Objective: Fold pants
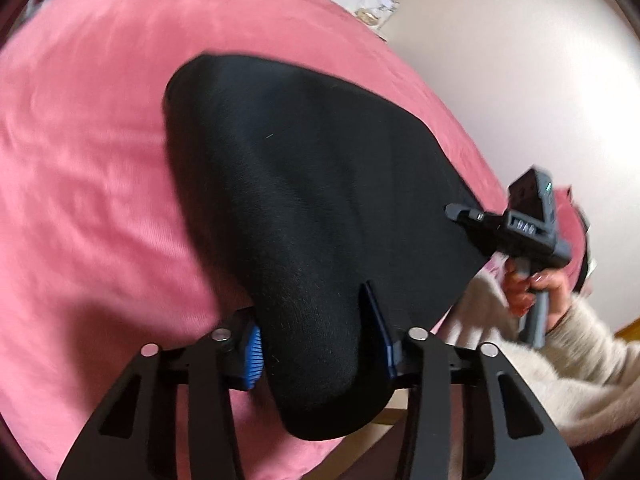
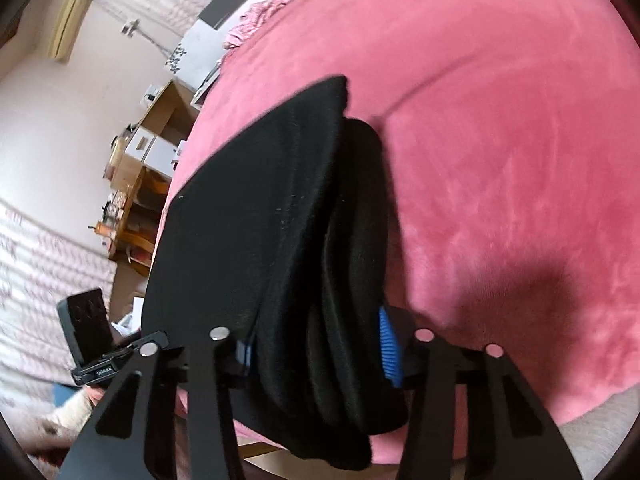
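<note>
The black pants (image 1: 304, 184) are folded into a thick bundle and held up over a pink bed (image 1: 92, 152). My left gripper (image 1: 320, 344) is shut on one near corner of the pants, the cloth bulging between its blue pads (image 1: 253, 354). My right gripper (image 2: 316, 352) is shut on the other near corner, where several layers of the pants (image 2: 264, 216) stack between its pads (image 2: 389, 350). The right gripper also shows in the left wrist view (image 1: 520, 232), held in a hand at the pants' edge. The left gripper shows in the right wrist view (image 2: 96, 344).
The pink bed cover (image 2: 500, 140) fills most of both views. A wooden shelf with boxes and clutter (image 2: 136, 184) stands beside the bed. Pink clothes (image 2: 264, 12) lie at the far end. A white wall (image 1: 520, 80) is on the right.
</note>
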Demonstrator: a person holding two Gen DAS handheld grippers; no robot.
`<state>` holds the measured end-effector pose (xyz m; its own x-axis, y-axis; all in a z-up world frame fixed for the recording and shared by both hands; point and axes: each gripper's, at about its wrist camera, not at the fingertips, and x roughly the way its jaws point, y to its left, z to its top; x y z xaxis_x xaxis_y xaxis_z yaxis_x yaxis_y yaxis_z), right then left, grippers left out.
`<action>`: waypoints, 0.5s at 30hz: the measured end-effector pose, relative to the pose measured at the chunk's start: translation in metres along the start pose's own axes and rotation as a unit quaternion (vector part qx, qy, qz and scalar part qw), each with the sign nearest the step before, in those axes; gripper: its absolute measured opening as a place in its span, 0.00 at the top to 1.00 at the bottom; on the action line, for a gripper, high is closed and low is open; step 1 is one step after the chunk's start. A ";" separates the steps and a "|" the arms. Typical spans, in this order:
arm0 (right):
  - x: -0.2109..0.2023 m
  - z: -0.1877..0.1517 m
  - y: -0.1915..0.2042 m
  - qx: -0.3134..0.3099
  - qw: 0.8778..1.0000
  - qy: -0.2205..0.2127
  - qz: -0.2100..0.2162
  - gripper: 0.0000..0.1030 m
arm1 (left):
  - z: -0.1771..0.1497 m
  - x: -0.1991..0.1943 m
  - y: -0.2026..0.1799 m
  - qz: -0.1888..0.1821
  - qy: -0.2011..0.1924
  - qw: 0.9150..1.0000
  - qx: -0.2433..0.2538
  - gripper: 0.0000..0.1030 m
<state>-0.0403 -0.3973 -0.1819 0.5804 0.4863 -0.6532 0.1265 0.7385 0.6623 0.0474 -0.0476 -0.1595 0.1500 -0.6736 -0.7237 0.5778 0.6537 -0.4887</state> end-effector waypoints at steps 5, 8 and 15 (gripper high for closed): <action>-0.015 0.009 0.024 -0.026 0.999 -0.032 0.016 0.59 | 0.013 -0.012 -0.019 0.009 -0.023 0.999 0.030 0.62; -0.016 0.018 0.035 -0.036 0.998 -0.048 0.028 0.60 | 0.022 -0.026 -0.012 0.010 -0.043 0.998 0.034 0.62; 0.010 0.047 0.052 -0.047 0.996 -0.066 0.044 0.60 | 0.048 -0.041 -0.019 0.060 -0.092 0.991 0.071 0.62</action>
<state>0.0099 -0.3761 -0.1368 0.6873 0.4903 -0.5359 -0.0025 0.7393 0.6733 0.0692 -0.0488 -0.0970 0.3601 -0.6537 -0.6656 0.6517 0.6868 -0.3219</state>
